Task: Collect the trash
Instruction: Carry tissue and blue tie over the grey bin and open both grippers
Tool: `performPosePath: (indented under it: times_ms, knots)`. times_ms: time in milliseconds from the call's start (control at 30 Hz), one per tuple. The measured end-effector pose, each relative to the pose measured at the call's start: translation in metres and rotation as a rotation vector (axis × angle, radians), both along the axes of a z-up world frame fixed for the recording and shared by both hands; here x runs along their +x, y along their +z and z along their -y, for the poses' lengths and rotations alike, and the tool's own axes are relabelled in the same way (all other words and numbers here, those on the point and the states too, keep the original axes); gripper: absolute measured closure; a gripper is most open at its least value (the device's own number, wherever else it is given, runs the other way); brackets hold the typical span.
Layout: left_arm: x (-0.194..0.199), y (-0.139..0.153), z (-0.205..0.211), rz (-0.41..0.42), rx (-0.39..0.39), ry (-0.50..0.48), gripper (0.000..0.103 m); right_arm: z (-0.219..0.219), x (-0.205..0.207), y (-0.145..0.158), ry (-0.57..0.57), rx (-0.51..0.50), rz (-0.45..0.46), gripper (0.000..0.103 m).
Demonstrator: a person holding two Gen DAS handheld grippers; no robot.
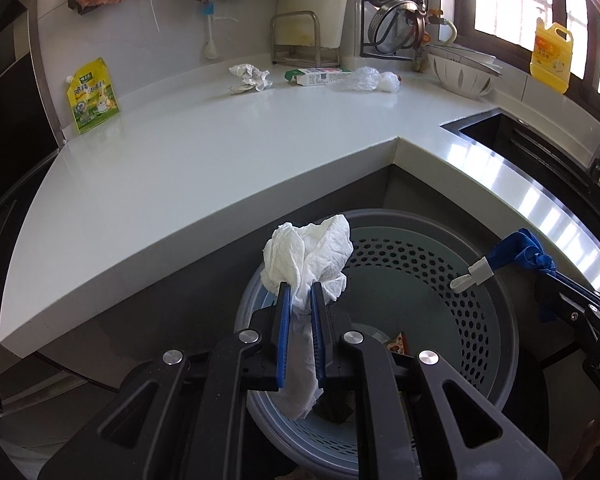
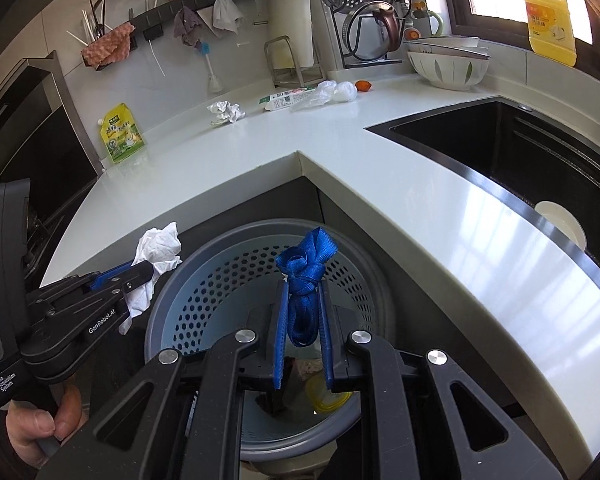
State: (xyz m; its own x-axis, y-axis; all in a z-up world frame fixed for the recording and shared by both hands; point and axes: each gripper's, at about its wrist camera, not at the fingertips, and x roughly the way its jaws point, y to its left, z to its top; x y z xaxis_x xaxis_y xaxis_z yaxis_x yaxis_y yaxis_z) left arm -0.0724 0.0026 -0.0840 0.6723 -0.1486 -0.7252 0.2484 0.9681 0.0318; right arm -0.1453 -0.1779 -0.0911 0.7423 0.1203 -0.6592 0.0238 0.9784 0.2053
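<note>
My left gripper (image 1: 300, 286) is shut on a crumpled white paper towel (image 1: 308, 252) and holds it over the near rim of the perforated grey bin (image 1: 440, 280). It also shows in the right wrist view (image 2: 144, 270) with the towel (image 2: 158, 246). My right gripper (image 2: 303, 284) is shut on a knotted blue strap (image 2: 306, 264), above the bin (image 2: 220, 276); the strap (image 1: 516, 250) ends in a white clip (image 1: 470, 274). Scraps lie in the bin bottom. On the counter lie a crumpled paper (image 1: 250, 77), a small carton (image 1: 320, 77) and a clear plastic bag (image 1: 366, 79).
The white L-shaped counter (image 1: 180, 152) wraps around the bin. A yellow-green pouch (image 1: 92, 96) leans on the left wall. A black sink (image 2: 520, 152) is at right, with a bowl (image 2: 446, 68) and yellow detergent bottle (image 2: 550, 24) behind it.
</note>
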Motion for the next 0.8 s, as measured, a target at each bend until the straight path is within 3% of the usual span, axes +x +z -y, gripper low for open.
performPosePath:
  times_ms: [800]
  knots:
    - [0.004, -0.020, 0.003, -0.069, -0.002, -0.008, 0.089, -0.020, 0.006, -0.021, 0.065, -0.049, -0.035, 0.089]
